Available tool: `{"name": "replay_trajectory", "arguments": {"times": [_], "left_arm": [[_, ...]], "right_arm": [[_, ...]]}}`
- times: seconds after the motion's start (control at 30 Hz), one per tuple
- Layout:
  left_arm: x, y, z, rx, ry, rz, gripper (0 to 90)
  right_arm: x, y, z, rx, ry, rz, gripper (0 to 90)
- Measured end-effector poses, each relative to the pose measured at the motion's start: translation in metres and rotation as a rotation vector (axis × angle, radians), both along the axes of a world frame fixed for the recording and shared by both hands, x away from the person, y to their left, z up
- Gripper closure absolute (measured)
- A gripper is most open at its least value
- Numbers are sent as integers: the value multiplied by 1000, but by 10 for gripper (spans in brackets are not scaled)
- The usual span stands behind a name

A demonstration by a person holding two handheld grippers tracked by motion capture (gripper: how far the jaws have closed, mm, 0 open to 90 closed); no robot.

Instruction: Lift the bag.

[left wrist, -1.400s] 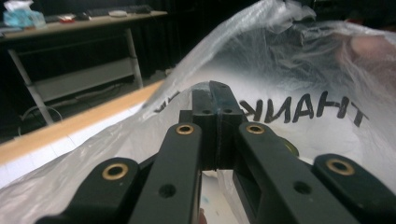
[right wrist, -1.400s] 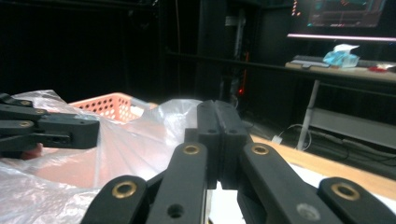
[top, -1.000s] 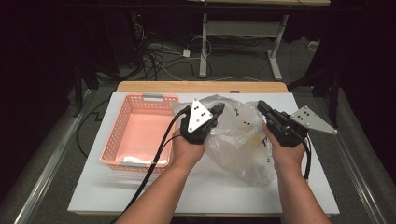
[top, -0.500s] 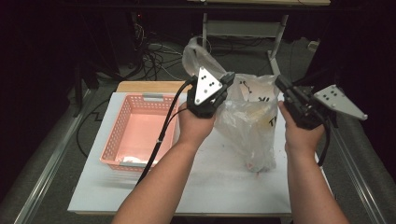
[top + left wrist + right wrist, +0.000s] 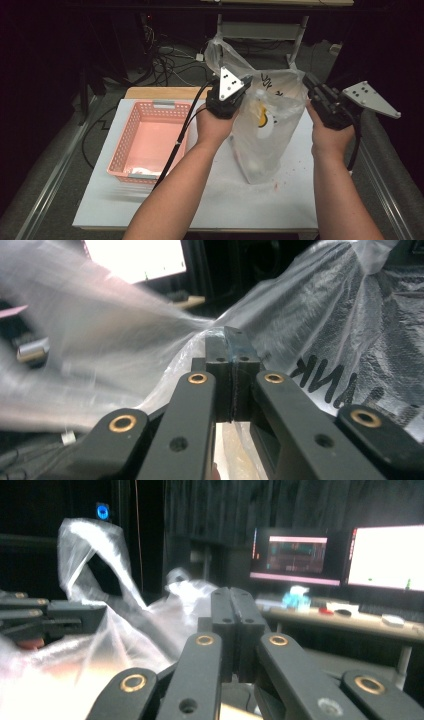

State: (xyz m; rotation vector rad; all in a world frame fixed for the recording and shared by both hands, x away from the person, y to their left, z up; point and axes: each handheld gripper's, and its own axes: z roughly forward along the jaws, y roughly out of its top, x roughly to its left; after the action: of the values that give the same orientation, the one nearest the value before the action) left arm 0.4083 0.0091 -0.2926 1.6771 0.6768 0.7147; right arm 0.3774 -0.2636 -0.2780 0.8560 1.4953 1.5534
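So you've got the plastic bag (image 5: pixel 265 135) lifted upright over the middle of the bench (image 5: pixel 210 200), its bottom at or just above the surface, w/ something yellow and pale inside. My read: bag's up, but nothing has gone across to the pink basket (image 5: pixel 150 145) on the left, which looks nearly empty. Left tool (image 5: pixel 231 347) is clamped shut on the bag's top edge, film pinched between the jaws. Right tool (image 5: pixel 232 602) has its jaws together too, at the bag's right top corner; whether film's caught there, can't tell.
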Motion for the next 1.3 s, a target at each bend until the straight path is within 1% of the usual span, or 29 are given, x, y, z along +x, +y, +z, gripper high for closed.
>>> {"name": "replay_trajectory", "arguments": {"times": [0.03,0.1,0.13,0.17,0.2,0.27,0.3,0.33,0.37,0.4,0.47,0.5,0.53,0.57,0.6,0.63,0.67,0.77,0.83,0.9,0.93,0.97,1.0,1.03,1.1,1.17,1.2,1.3], "left_arm": [[1,2,-4,-2,19,4,875],[1,8,-12,4,49,0,830],[0,11,-15,7,59,1,797],[-2,15,-19,3,63,2,777],[-4,19,-21,-4,74,0,748],[-8,28,-25,-16,97,-3,670],[-11,33,-27,-17,104,-14,647],[-15,38,-28,-15,109,-17,621],[-21,43,-29,-9,106,-11,605],[-26,49,-30,-22,101,-8,590],[-37,62,-32,-41,106,-5,566],[-45,70,-34,-45,102,-2,558],[-49,75,-35,-43,91,1,550],[-55,80,-37,-41,88,4,544],[-63,85,-40,-45,104,4,541],[-69,90,-43,-44,101,10,534],[-75,96,-46,-49,105,13,527],[-91,107,-58,-52,137,19,500],[-99,109,-69,-37,162,14,467],[-104,108,-80,-21,187,9,442],[-106,108,-86,-26,203,5,431],[-106,107,-92,-19,217,5,415],[-106,105,-97,3,228,7,400],[-105,104,-102,15,243,8,391],[-105,102,-111,8,279,0,385],[-105,101,-116,20,291,2,358],[-105,100,-119,18,297,-1,345],[-106,100,-125,12,318,-7,312]], "right_arm": [[2,0,-5,-11,13,-2,900],[5,1,-15,-19,46,-6,900],[7,1,-19,-30,56,-9,900],[8,1,-23,-29,68,-10,900],[9,1,-27,-40,79,-11,900],[11,2,-33,-59,95,-16,900],[11,2,-36,-63,100,-14,900],[12,2,-38,-68,105,-17,900],[13,2,-41,-71,112,-16,900],[14,3,-43,-76,120,-18,900],[16,3,-48,-86,130,-21,900],[17,3,-50,-96,135,-22,900],[17,4,-52,-97,141,-26,900],[18,3,-53,-102,144,-27,900],[19,3,-54,-106,145,-26,900],[18,3,-55,-103,155,-26,900],[18,3,-56,-105,154,-27,900],[18,1,-59,-107,161,-24,900],[16,1,-61,-105,163,-21,900],[14,0,-62,-104,166,-15,900],[13,0,-62,-103,163,-13,900],[12,0,-62,-100,166,-9,900],[10,0,-62,-98,165,-3,900],[9,-1,-62,-98,157,2,900],[5,-2,-60,-85,156,28,878],[1,-4,-59,-82,149,40,862],[-2,-5,-58,-73,147,48,842],[-11,-8,-56,-72,130,62,815]]}}
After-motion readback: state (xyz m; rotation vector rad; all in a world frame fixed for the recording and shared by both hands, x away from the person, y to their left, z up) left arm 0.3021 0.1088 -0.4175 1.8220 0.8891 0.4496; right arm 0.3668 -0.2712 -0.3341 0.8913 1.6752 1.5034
